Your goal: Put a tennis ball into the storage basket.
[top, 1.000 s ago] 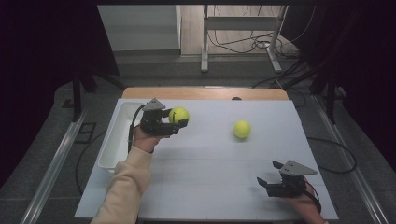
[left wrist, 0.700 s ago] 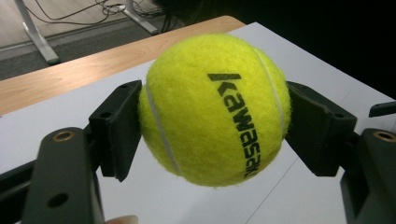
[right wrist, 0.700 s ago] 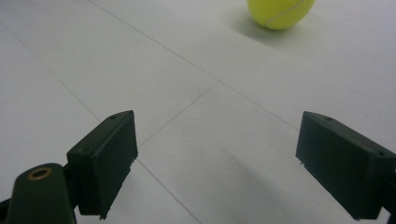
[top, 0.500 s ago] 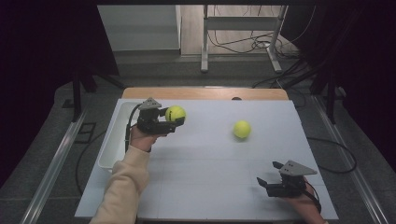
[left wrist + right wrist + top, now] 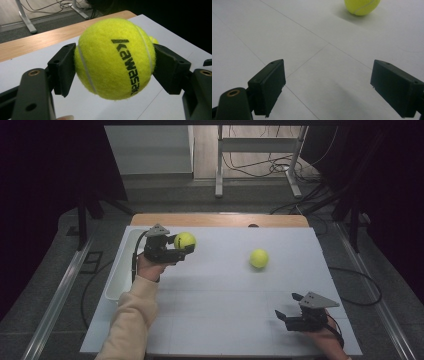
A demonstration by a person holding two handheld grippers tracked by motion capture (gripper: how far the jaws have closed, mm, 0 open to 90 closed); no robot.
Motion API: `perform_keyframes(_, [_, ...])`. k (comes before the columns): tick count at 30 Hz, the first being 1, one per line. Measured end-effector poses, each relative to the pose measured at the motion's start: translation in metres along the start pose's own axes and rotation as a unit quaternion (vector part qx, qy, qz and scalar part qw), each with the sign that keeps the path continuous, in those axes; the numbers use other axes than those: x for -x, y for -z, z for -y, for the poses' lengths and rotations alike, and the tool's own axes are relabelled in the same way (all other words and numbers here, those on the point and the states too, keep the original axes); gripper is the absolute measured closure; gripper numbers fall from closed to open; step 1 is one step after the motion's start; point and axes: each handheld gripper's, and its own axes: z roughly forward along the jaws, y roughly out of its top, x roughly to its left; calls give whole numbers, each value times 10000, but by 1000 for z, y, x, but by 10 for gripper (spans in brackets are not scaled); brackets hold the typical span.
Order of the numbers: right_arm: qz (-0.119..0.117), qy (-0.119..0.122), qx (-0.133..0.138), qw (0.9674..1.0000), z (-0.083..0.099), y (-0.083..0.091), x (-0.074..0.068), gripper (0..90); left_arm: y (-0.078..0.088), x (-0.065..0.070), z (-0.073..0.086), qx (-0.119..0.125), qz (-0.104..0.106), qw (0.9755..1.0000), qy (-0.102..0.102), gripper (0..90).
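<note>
A yellow tennis ball [image 5: 185, 239] is lifted off the white table [image 5: 225, 300] at its far left, with my left gripper [image 5: 185, 243] shut on it. In the left gripper view both black pads [image 5: 63, 68] press the sides of this ball [image 5: 113, 58], which carries black lettering. A second tennis ball [image 5: 259, 258] rests on the table right of the middle. Near the front right edge my right gripper [image 5: 286, 305] stands open with nothing between its jaws. The right gripper view has that gripper [image 5: 337, 90] over bare table, and the second ball [image 5: 362, 6] lies farther off.
A white bin [image 5: 120, 270] stands along the table's left edge, just left of my left hand. A wooden strip [image 5: 220, 220] runs along the far edge. Beyond it are metal table legs and cables on the floor.
My left gripper has drifted slightly to the left with the ball still in it. The right gripper and the second ball have not moved.
</note>
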Motion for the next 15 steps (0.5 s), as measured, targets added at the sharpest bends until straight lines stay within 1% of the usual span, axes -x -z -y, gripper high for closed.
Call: perform_keyframes(15, [23,-1,-2,10000,0,0,0,130,4,-6,1,45,-53,9999,95,259])
